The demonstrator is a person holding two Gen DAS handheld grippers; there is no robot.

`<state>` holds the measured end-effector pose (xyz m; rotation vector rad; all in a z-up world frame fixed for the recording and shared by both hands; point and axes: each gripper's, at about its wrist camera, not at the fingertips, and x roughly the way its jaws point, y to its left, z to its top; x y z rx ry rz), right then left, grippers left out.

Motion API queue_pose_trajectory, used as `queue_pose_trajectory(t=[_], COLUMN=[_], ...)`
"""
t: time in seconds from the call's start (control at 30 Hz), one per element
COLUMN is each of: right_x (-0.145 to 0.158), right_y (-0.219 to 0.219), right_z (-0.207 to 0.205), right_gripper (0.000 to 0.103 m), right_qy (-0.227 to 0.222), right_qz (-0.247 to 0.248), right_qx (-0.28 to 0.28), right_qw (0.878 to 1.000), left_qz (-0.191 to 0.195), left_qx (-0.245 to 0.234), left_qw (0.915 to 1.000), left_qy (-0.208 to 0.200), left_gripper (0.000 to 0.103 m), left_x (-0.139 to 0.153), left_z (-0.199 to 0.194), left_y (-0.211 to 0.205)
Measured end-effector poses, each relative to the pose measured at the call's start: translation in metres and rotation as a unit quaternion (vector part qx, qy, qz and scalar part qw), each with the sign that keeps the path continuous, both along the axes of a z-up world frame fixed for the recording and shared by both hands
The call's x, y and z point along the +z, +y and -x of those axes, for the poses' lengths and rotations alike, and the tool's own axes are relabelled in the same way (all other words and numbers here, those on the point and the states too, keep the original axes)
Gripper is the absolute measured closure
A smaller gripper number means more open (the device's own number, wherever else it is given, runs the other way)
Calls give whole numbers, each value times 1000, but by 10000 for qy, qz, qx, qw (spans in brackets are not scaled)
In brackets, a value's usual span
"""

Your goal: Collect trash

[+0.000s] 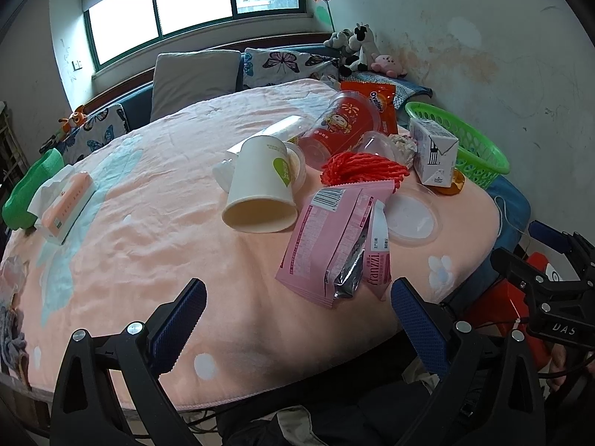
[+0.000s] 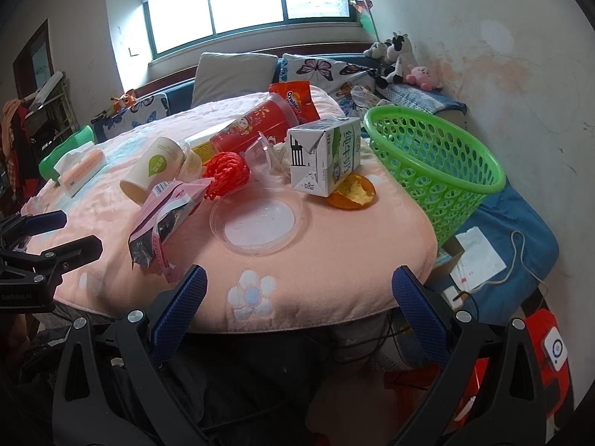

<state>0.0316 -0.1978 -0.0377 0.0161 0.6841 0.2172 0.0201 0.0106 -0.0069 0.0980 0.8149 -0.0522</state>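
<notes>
Trash lies on a round table with a pink cloth (image 1: 148,245). A tipped white paper cup (image 1: 262,186), a pink snack wrapper (image 1: 334,238), a clear plastic lid (image 2: 260,223), red foam netting (image 2: 225,173), a milk carton (image 2: 323,156), an orange peel (image 2: 353,193) and a red cup (image 1: 342,126) are there. A green plastic basket (image 2: 438,163) stands at the table's right edge. My left gripper (image 1: 297,319) is open and empty, just short of the pink wrapper. My right gripper (image 2: 299,297) is open and empty, at the table's near edge below the lid.
A tissue pack (image 1: 67,208) and a green object (image 1: 29,189) lie at the table's left. An orange snack bag (image 2: 297,100) lies at the back. A sofa with butterfly cushions (image 1: 282,63) and plush toys (image 1: 357,48) stands behind. Papers and a cable (image 2: 483,260) lie on a blue seat.
</notes>
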Motion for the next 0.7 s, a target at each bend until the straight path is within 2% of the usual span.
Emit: queue_pose_trajectory(t=[0.7], right_x=[9], right_y=[3], right_z=[-29], right_gripper=[4], right_qy=[91], right_qz=[61], right_qx=[70], right_qw=[9999], left_qz=[5], left_qx=[-112], left_qw=[9996], left_qy=[246], left_gripper=[7], left_x=[10], left_z=[-40], left_y=[7])
